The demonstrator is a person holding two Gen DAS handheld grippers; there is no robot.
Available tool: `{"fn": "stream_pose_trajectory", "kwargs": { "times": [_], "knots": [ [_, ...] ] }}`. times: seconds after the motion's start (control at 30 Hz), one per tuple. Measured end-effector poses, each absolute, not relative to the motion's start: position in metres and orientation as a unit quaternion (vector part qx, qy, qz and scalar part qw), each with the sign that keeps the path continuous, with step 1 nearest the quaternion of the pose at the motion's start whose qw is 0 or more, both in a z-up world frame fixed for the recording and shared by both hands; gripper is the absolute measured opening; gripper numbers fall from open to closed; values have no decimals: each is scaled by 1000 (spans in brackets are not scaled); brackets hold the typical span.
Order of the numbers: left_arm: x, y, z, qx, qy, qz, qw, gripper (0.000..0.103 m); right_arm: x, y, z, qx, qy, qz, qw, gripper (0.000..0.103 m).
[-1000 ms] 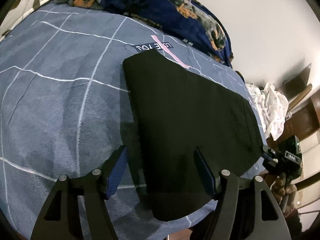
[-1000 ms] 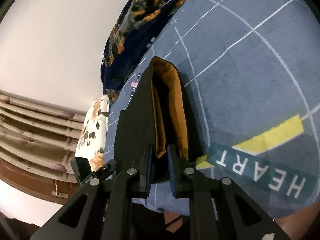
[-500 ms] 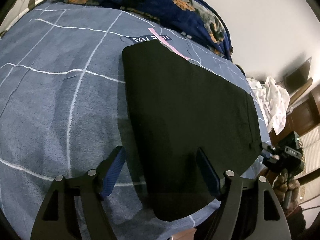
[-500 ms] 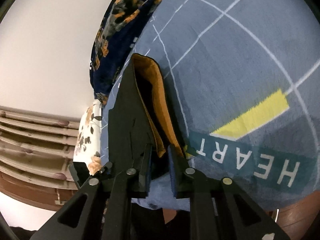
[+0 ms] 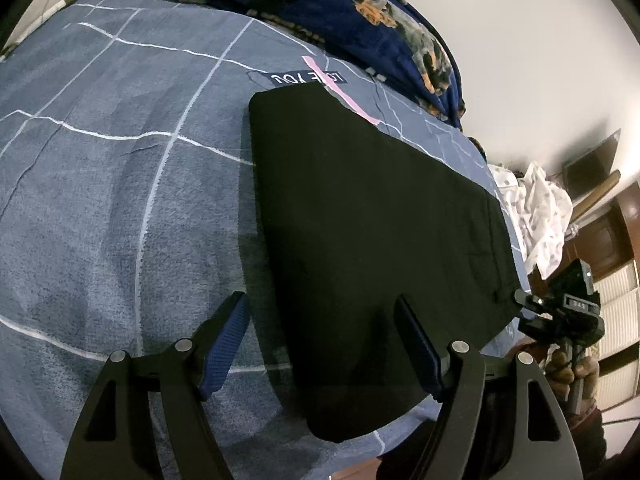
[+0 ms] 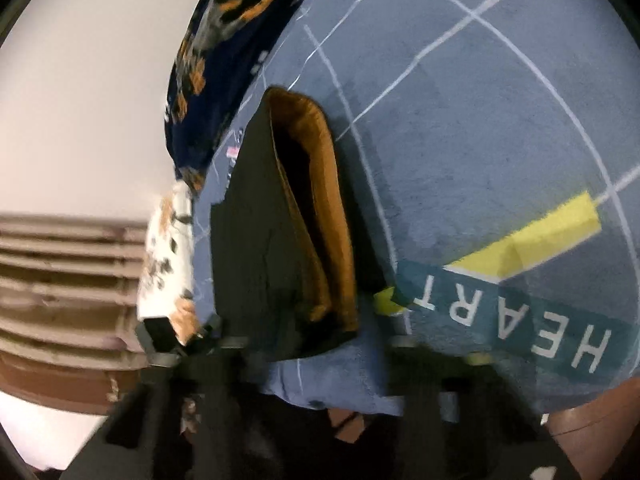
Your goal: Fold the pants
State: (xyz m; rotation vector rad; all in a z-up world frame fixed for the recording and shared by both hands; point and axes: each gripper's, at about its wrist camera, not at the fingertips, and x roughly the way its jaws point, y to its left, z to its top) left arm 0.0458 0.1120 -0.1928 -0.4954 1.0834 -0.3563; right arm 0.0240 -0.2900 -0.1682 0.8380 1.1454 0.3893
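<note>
We hold left gripper (image 5: 322, 344) low over near edge of bed (image 5: 120, 200), jaws spread wide, gripping nothing, straddling corner of black pants (image 5: 372, 248). Pants lie folded flat on blue-grey bedspread. Left view shows right gripper (image 5: 560, 312) at pants' far right edge, hand below it. Right view, blurred: right gripper (image 6: 316, 356) jaws look parted, pants (image 6: 256, 256) between but not clamped; orange lining (image 6: 324, 208) visible only here, also "HEART" print (image 6: 508, 320).
</note>
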Motion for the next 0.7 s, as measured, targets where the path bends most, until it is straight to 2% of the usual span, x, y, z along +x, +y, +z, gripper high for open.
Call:
{"fn": "stream_pose_trajectory", "kwargs": {
  "times": [0.13, 0.2, 0.33, 0.37, 0.4, 0.6, 0.7],
  "knots": [
    [45, 116, -194, -241, 507, -167, 810, 75, 28, -282, -157, 345, 521, 189, 758, 20],
    [45, 118, -194, -247, 507, -167, 809, 75, 33, -285, -163, 341, 535, 193, 749, 25],
    [46, 120, -192, -243, 510, -158, 810, 75, 47, -288, -168, 358, 530, 205, 741, 28],
    [46, 121, -191, -241, 511, -154, 811, 75, 51, -284, -167, 356, 528, 209, 742, 27],
    [47, 123, -189, -239, 510, -148, 813, 75, 54, -280, -165, 356, 525, 218, 742, 21],
    [50, 139, -182, -256, 498, -125, 819, 75, 59, -263, -146, 371, 474, 260, 755, 19],
    [52, 137, -185, -257, 503, -127, 815, 75, 54, -286, -173, 389, 483, 224, 752, 17]
  ]
}}
